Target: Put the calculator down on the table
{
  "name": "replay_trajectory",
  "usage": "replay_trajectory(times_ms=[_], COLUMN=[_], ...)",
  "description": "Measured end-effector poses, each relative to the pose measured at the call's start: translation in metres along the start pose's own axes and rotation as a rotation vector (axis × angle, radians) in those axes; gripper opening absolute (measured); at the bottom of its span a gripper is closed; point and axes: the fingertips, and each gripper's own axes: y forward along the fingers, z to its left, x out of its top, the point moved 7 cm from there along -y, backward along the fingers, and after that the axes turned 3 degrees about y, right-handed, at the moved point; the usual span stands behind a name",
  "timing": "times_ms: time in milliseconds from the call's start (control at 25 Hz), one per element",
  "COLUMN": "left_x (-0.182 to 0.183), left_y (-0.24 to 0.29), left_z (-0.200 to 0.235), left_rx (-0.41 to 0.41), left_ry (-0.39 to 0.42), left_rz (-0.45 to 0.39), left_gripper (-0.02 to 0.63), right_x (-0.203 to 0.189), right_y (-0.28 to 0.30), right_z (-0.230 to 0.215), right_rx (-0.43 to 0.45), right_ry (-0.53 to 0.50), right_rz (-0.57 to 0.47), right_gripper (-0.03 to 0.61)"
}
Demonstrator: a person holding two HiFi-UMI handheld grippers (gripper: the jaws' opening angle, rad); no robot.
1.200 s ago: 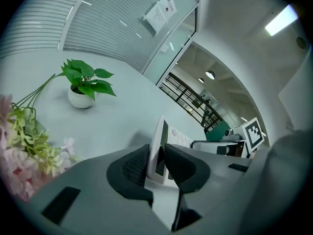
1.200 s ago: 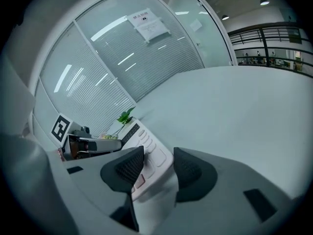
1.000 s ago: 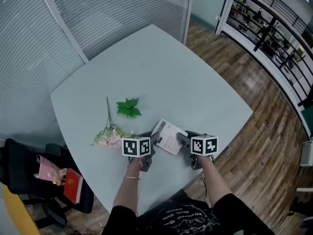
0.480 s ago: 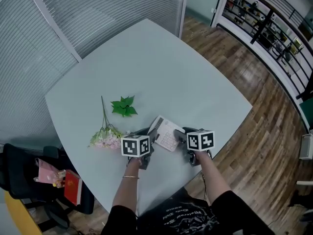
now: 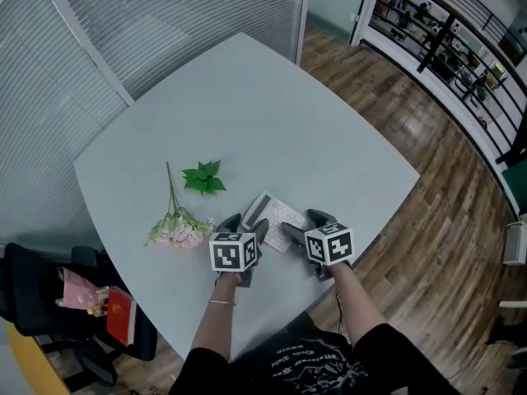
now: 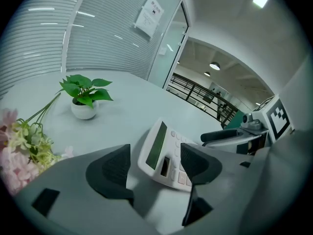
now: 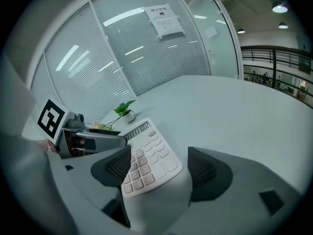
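Both pairs of jaws have just been opening. The left gripper (image 5: 245, 227), at 8 o'clock of the calculator (image 5: 272, 218), was clamped on its near-left corner a second ago; now its pads (image 6: 113, 166) stand wide, with that corner loose between them. The right gripper (image 5: 306, 225), at 4 o'clock, has let go likewise (its jaws are now spread either side of the keypad corner). The calculator, held between the two before, now lies released on the table (image 5: 247, 113). Both marker cubes have rolled slightly.
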Motion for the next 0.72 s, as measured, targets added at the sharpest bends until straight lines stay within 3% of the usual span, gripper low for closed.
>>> replay_trajectory(times_ms=[400, 720], left_x=[-0.012, -0.033], left_y=[-0.049, -0.108], left_z=[-0.03, -0.057], left_rx=[0.03, 0.015], left_ry=[0.055, 0.133], left_rz=[-0.091, -0.164], left_gripper=[0.346, 0.345], right_x=[-0.002, -0.027], right_y=[-0.053, -0.103], right_z=[0.032, 0.067], right_rx=[-0.047, -0.078], right_ry=[-0.176, -0.218], right_rz=[-0.088, -0.165], right_gripper=[0.347, 0.347])
